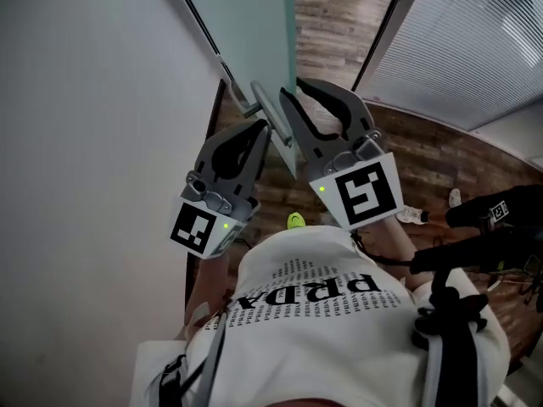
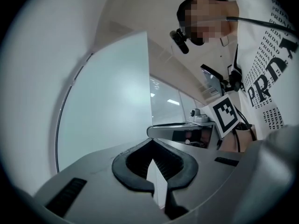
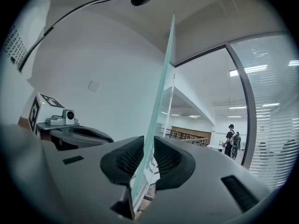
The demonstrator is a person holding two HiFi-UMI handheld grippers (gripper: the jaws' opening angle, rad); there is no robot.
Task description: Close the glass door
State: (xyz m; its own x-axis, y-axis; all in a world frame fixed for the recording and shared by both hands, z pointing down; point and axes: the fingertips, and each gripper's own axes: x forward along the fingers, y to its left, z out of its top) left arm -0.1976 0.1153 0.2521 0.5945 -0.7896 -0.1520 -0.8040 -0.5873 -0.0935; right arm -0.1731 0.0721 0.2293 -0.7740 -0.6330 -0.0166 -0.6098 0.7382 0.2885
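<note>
Our right gripper is clamped on the free edge of the glass door, and the pane passes between its two pads. Our left gripper has its jaws together and holds nothing. It rests just beside the metal door handle. The door stands between the white wall and the wooden floor.

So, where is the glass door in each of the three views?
Head view: glass door, top centre.
Left gripper view: broad pale panel, left of centre.
Right gripper view: thin upright edge, centre, between the fingers.
Shared landmark: the white wall.
</note>
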